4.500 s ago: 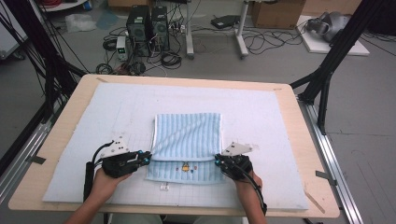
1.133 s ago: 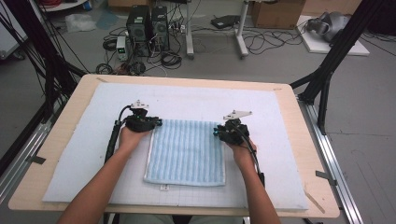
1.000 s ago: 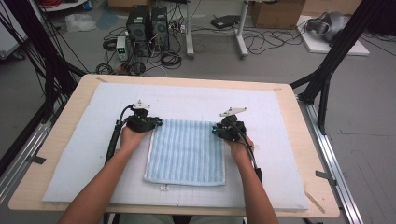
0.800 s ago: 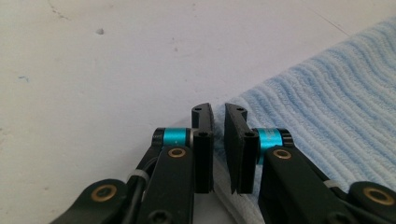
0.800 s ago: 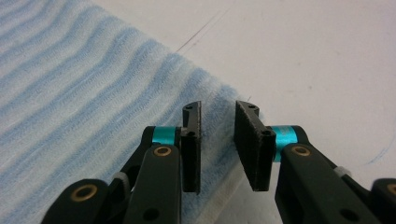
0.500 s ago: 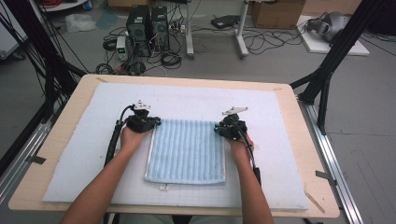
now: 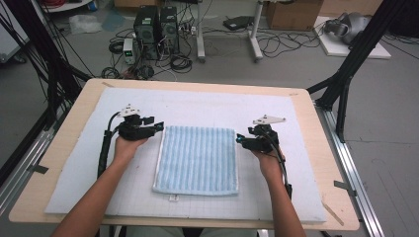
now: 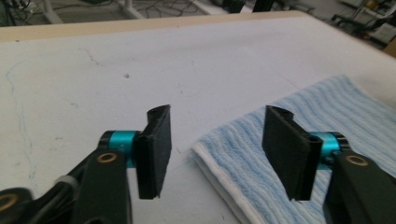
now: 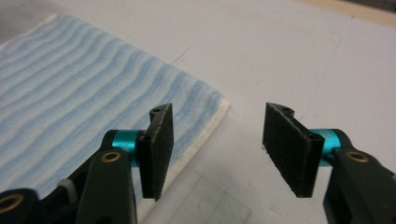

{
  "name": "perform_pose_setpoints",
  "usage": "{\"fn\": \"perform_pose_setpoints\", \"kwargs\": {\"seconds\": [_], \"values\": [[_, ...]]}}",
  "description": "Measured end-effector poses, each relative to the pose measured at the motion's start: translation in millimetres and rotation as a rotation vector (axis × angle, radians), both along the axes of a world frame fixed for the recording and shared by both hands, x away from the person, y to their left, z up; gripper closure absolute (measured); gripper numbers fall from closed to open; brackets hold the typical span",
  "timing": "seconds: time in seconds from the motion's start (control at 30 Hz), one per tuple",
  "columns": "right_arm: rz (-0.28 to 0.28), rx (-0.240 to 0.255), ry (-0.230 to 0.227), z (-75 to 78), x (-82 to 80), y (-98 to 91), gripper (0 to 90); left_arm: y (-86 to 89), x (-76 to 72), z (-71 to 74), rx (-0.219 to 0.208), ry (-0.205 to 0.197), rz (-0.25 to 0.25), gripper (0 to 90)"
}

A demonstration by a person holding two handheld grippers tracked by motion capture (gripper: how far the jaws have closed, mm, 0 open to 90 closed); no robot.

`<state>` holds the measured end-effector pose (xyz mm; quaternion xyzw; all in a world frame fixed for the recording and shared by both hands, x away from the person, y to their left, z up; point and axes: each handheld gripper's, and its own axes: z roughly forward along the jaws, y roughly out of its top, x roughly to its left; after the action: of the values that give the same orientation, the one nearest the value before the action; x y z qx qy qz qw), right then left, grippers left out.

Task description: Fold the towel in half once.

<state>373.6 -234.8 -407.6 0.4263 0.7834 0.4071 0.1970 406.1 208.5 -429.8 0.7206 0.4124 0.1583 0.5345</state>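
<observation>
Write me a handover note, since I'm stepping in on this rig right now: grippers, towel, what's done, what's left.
Left gripper: open, holding nothing, at the far left corner of the blue striped towel.
Right gripper: open, holding nothing, at the towel's far right corner.
Towel: lies flat on the white mat, folded in two layers, edges fairly even, free of both grippers.
Done: one fold, it seems.
Left: probably another fold, if a smaller bundle is wanted; otherwise draw both grippers back.
</observation>
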Motion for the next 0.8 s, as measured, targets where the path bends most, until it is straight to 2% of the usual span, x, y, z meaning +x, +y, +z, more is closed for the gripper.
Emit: {"fn": "perform_pose_setpoints", "kwargs": {"seconds": [0.03, 0.07, 0.1, 0.13, 0.2, 0.27, 0.3, 0.37, 0.47, 0.5, 0.6, 0.8], "values": [[0.002, 0.004, -0.008, 1.6, -4.1, -1.9, 37.3, 3.0, -2.8, -0.3, -0.019, -0.002, -0.011, 36.5], [0.005, 0.003, -0.01, 2.5, -8.5, -3.6, 34.1, 6.4, -5.4, -0.7, -0.041, 0.002, -0.044, 33.5], [0.01, -0.002, -0.014, 2.4, -12.5, -5.3, 32.2, 8.4, -7.9, -0.6, -0.045, 0.004, -0.066, 32.2], [0.009, -0.015, -0.022, 2.1, -17.1, -6.8, 30.4, 10.1, -11.5, -0.5, -0.044, -0.015, -0.079, 28.7], [0.011, -0.029, -0.048, -0.1, -27.0, -9.6, 26.5, 12.7, -18.6, 0.8, -0.044, -0.042, -0.091, 22.4], [0.001, -0.035, -0.079, -3.3, -35.1, -13.0, 18.6, 14.2, -24.2, 2.9, -0.055, -0.056, -0.096, 14.9], [0.011, -0.035, -0.086, -4.4, -38.4, -15.2, 17.0, 14.9, -27.7, 3.4, -0.057, -0.063, -0.093, 15.0], [0.028, -0.042, -0.132, -5.7, -44.7, -17.3, 12.6, 15.5, -36.3, 2.6, -0.063, -0.085, -0.084, 15.0], [0.06, -0.066, -0.199, -5.1, -50.3, -19.3, 11.7, 15.2, -45.3, 3.3, -0.053, -0.113, -0.101, 15.2], [0.054, -0.065, -0.206, -5.0, -51.4, -19.9, 11.5, 14.8, -47.3, 4.1, -0.053, -0.129, -0.103, 15.3], [0.054, -0.032, -0.208, -4.4, -52.1, -22.6, 11.5, 14.8, -48.4, 5.8, -0.068, -0.146, -0.101, 15.5], [0.027, 0.03, -0.18, -4.4, -50.5, -28.8, 11.3, 18.7, -46.5, 4.2, -0.067, -0.137, -0.084, 16.7]]}}
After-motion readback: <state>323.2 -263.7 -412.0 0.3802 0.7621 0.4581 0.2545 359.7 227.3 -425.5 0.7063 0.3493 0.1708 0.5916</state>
